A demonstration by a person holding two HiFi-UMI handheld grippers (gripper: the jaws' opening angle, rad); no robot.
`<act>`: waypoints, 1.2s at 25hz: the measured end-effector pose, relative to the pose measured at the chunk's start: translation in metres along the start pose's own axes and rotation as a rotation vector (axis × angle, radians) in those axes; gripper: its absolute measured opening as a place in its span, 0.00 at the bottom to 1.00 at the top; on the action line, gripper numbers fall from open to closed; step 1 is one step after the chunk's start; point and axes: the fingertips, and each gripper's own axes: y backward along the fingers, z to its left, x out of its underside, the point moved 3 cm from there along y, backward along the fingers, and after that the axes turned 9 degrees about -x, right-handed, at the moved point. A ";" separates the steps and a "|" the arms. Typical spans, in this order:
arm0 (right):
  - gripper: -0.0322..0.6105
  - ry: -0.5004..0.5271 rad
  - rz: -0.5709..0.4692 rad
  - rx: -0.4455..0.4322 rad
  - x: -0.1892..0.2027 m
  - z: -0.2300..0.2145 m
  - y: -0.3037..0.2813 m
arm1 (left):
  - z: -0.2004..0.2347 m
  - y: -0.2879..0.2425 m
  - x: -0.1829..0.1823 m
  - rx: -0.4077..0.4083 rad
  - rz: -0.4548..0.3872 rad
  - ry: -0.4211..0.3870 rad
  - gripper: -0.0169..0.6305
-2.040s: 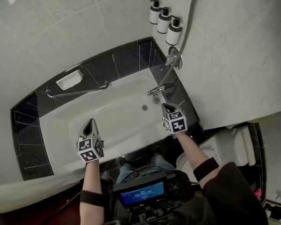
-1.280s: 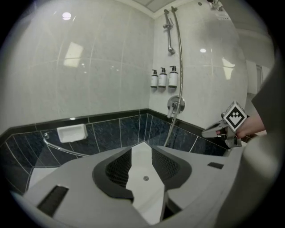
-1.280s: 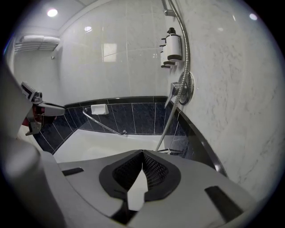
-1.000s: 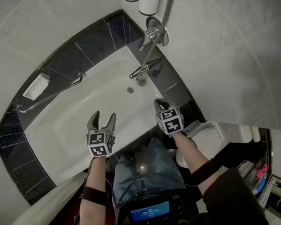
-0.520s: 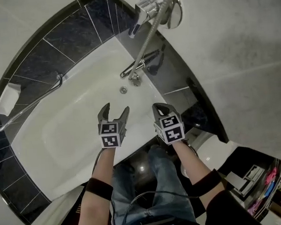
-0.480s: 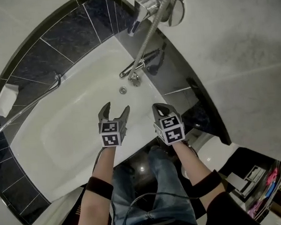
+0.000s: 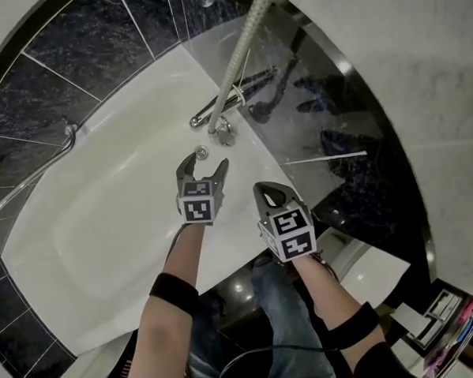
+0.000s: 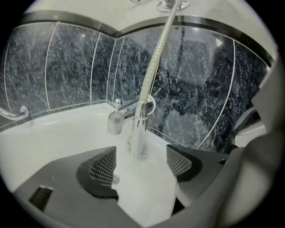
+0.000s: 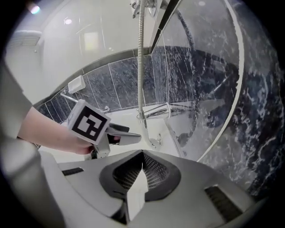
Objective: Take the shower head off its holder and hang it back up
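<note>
Hovering over tub (image 7: 104, 231) with left claw (image 7: 203, 161) just spread wide, empty; hose (image 7: 234, 70) and tap (image 7: 251, 84) at its 12 o'clock, apart. Holding right claw (image 7: 267, 192) closed, empty, at 4 o'clock of left. Counting: two claws, one hose, one tap.

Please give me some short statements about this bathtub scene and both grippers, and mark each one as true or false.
1. The left gripper has its jaws open. True; they have just been opening, with nothing gripped.
2. The right gripper holds the shower hose. False: its jaws are shut on nothing, and the hose hangs apart from it.
3. The bathtub is full of water. False: no water shows, and the drain lies uncovered.
4. The hose runs down toward the faucet. True.
</note>
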 end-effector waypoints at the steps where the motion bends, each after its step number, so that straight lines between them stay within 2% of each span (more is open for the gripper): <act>1: 0.08 0.005 -0.003 -0.005 0.002 -0.001 -0.003 | 0.000 -0.010 0.003 -0.002 -0.002 -0.004 0.57; 11: 0.08 0.072 -0.035 -0.029 0.009 -0.012 -0.032 | -0.001 -0.083 0.012 -0.006 -0.041 -0.011 0.57; 23: 0.08 0.075 -0.024 -0.028 0.028 -0.023 -0.038 | -0.001 -0.113 0.012 -0.028 -0.073 -0.002 0.49; 25: 0.08 0.071 -0.025 -0.026 0.029 -0.026 -0.038 | 0.000 -0.115 0.011 -0.045 -0.079 -0.019 0.41; 27: 0.08 0.070 -0.026 -0.027 0.030 -0.026 -0.038 | 0.002 -0.115 0.011 -0.067 -0.087 -0.035 0.24; 30: 0.08 0.075 -0.024 -0.029 0.030 -0.025 -0.039 | 0.004 -0.113 0.011 -0.083 -0.089 -0.038 0.20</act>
